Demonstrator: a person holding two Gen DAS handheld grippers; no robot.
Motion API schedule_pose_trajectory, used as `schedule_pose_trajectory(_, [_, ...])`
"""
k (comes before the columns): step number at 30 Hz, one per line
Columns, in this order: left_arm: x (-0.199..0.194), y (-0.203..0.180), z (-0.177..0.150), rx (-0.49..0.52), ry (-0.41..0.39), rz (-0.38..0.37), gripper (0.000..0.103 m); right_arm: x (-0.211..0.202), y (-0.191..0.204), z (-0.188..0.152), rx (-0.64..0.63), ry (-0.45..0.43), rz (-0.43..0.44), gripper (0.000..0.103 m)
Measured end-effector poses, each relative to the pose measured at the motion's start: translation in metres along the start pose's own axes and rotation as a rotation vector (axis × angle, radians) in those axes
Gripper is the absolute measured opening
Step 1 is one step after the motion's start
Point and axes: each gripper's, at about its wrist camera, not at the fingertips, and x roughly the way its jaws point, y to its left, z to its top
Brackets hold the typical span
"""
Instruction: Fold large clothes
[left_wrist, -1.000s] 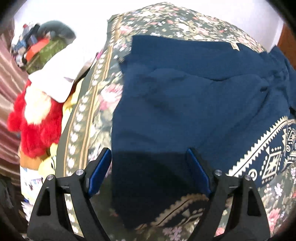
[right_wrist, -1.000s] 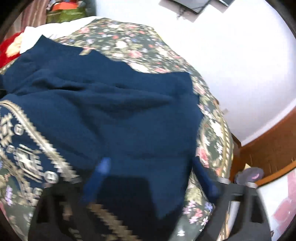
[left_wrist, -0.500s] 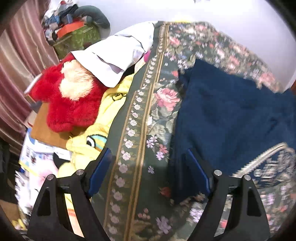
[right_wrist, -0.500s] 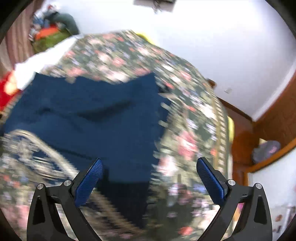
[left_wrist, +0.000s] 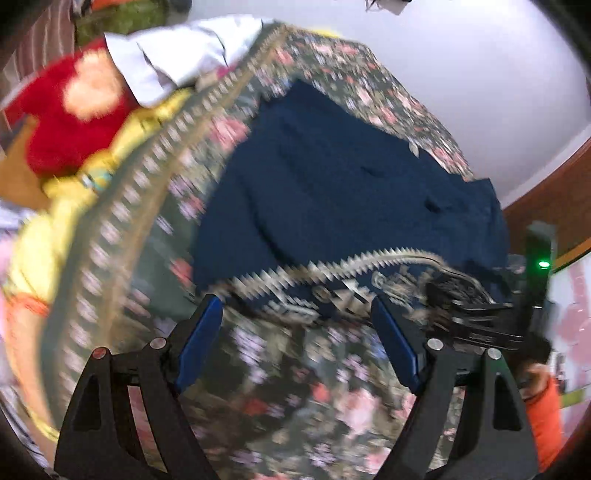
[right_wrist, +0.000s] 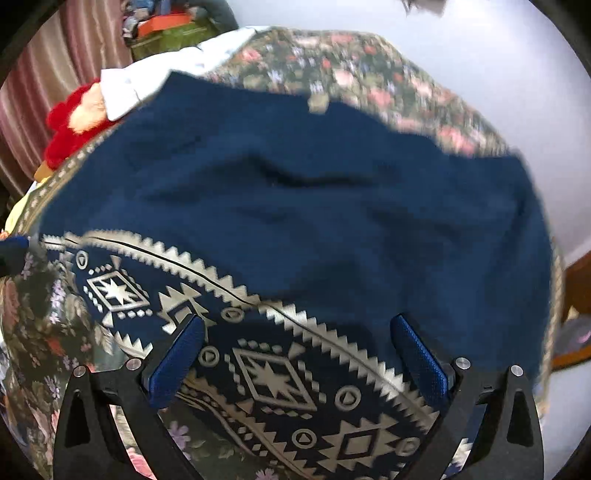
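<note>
The bed (right_wrist: 369, 85), covered with a dark flowered spread, fills most of both views. On it lies the blue garment (right_wrist: 314, 206), spread nearly flat, with a silver patterned border (right_wrist: 273, 373) along the edge nearest to the cameras. The cloth looks soft and rather thick, probably knitted, so I judge it will sag and drape when lifted, and it is not slippery or fragile. The best places to take hold seem the two near corners of the border, one for each side.

At the left of the bed are a red plush toy (left_wrist: 70, 125), a white cloth (left_wrist: 181, 55) and something yellow (left_wrist: 44, 236).

The left gripper (left_wrist: 297, 343) hangs over the spread just before the border, fingers wide apart and holding nothing. The right gripper (right_wrist: 299, 362) is over the border, also wide open and empty.

The left view is much blurred, so the border pattern there is hard to read. The far hem and any sleeves cannot be made out
</note>
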Motion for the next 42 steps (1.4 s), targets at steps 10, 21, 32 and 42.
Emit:
schedule_pose_trajectory(10, [0.062,-0.007,-0.020,-0.166,0.073,-0.168,0.083,-0.015,-0.014,-0.017,-0.041,-0.019,0.007,0.103])
schedule_pose_trajectory(21, [0.097,-0.006,0.010,-0.316,-0.006,-0.304,0.083,-0.020,-0.027,-0.028,-0.049,-0.038,0.028,0.103])
schedule_pose_trajectory(32, [0.118,0.004,0.056,-0.465,-0.107,-0.273,0.068,-0.018,-0.036,-0.031,-0.034,-0.045,0.065,0.103])
schedule_pose_trajectory(42, [0.069,-0.035,0.066,-0.345,-0.200,-0.064,0.008,-0.047,-0.040,-0.015,0.006,-0.068,0.074,0.103])
